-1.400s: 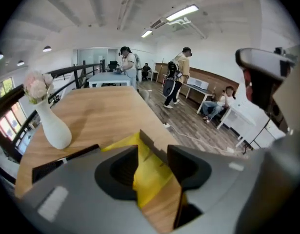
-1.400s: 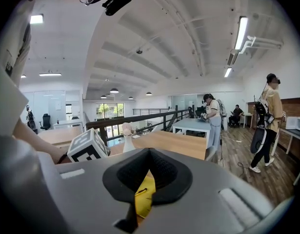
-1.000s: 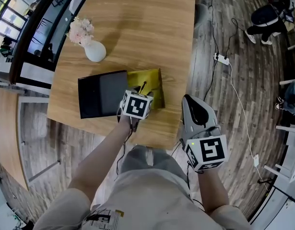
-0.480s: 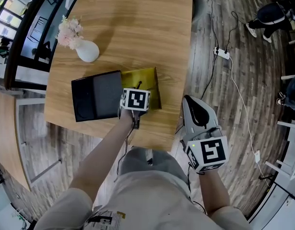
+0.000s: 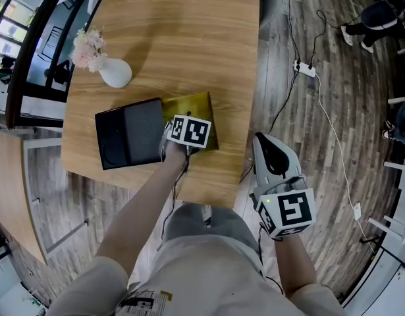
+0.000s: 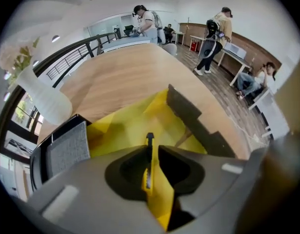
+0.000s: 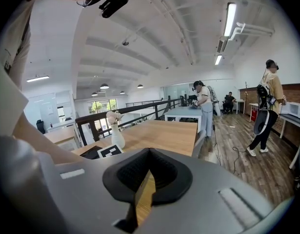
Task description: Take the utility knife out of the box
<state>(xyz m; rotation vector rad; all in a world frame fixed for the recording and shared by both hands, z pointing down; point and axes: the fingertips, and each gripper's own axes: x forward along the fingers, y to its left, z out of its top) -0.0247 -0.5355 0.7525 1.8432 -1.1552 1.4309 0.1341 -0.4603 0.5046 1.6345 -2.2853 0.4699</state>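
Knife (image 6: 148,177) clamped edge-on in left gripper (image 6: 150,152) over yellow box (image 6: 123,126), probably for lifting clear; right gripper (image 7: 145,179) closed, empty, parked off bench (image 5: 189,31).

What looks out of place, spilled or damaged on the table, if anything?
Nothing stands out. The vase stands upright, the black box lies open on the table, and the left tool is shut on the utility knife over its yellow inside.

Both grippers are grey. The left gripper (image 6: 150,149) and right gripper (image 5: 260,138) each carry a cube with black-and-white squares. The right one, lower right, has a small green light (image 5: 269,201). A thin black cable (image 5: 176,188) runs down the middle. The person's top (image 5: 209,268) is pale beige with short sleeves.
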